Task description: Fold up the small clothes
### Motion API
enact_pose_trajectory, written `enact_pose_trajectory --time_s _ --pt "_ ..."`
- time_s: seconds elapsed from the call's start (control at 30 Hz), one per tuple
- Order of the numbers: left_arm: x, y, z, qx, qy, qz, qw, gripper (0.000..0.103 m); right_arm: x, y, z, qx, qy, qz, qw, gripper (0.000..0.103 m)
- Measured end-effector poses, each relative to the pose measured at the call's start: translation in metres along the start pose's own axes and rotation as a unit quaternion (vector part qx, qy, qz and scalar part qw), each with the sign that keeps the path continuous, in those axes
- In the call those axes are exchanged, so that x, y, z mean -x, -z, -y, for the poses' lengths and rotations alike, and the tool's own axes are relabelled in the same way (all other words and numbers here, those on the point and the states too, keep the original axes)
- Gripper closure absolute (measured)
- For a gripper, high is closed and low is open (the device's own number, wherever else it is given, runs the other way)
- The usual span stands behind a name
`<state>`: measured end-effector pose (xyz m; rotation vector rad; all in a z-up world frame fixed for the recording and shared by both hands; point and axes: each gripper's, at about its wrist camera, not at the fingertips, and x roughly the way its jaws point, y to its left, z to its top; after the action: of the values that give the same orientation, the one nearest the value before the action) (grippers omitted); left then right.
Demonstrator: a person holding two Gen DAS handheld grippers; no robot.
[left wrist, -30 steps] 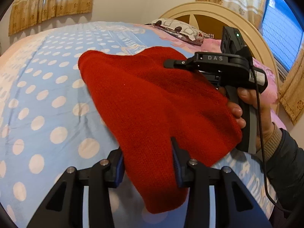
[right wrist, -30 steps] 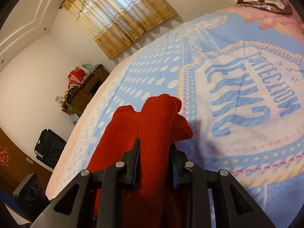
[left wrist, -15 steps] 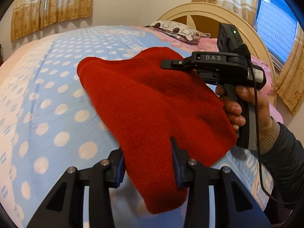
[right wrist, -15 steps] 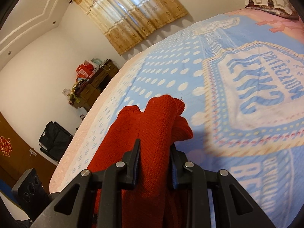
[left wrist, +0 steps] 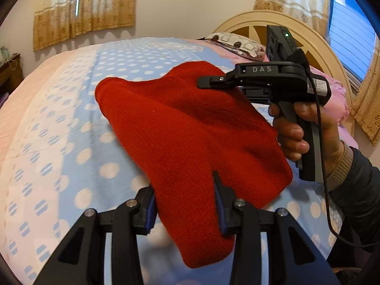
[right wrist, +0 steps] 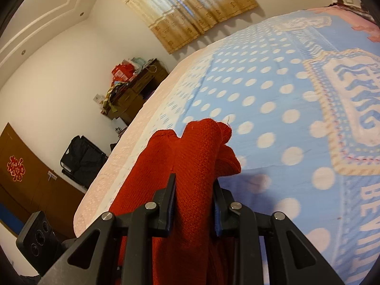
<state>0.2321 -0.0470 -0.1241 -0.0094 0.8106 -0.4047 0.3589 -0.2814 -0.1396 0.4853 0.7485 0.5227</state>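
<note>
A red knitted garment [left wrist: 185,133] hangs in the air above the bed, held by both grippers. My left gripper [left wrist: 185,204] is shut on its near lower part; a tail of cloth droops below the jaws. The right gripper [left wrist: 209,82] shows in the left wrist view, held in a hand, shut on the garment's far upper edge. In the right wrist view the right gripper [right wrist: 194,194] is shut on bunched red knit [right wrist: 197,147] that sticks out past the fingertips.
The bed has a blue cover with white dots [left wrist: 71,123] and large lettering [right wrist: 356,90]. A cream headboard [left wrist: 315,45] and pillow [left wrist: 235,44] lie at the far end. A cluttered dresser [right wrist: 133,90] and a black bag [right wrist: 80,156] stand by the wall.
Both grippers, still holding the garment, have shifted across the bed; the lettered panel has slid to the right in the right wrist view. The grips are unchanged.
</note>
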Motion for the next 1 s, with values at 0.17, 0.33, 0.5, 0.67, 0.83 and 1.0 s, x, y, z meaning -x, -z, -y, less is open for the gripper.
enact_pose_trajectory --time_s 0.17,0.33,0.5,0.67,0.83,1.0 --pt "0.013 0.007 -0.015 0.018 -0.017 0.009 0.9996 0.062 -0.014 0.002 -0.025 0.013 -0.012 -0.008 1.000 0.077" --pt "0.019 0.012 -0.024 0.035 -0.032 0.015 0.9987 0.062 -0.031 0.005 -0.049 0.025 -0.026 -0.018 0.999 0.077" --pt "0.030 0.020 -0.039 0.056 -0.046 0.023 0.9971 0.062 -0.050 0.008 -0.076 0.040 -0.042 -0.030 0.998 0.077" --pt "0.039 0.028 -0.051 0.080 -0.057 0.034 0.9946 0.062 -0.069 0.011 -0.098 0.050 -0.053 -0.042 0.996 0.077" --pt "0.045 0.038 -0.062 0.099 -0.068 0.040 0.9919 0.062 -0.086 0.015 -0.115 0.058 -0.065 -0.053 0.995 0.077" --pt "0.051 0.045 -0.067 0.113 -0.075 0.045 0.9897 0.062 -0.099 0.018 -0.129 0.063 -0.073 -0.065 0.993 0.077"
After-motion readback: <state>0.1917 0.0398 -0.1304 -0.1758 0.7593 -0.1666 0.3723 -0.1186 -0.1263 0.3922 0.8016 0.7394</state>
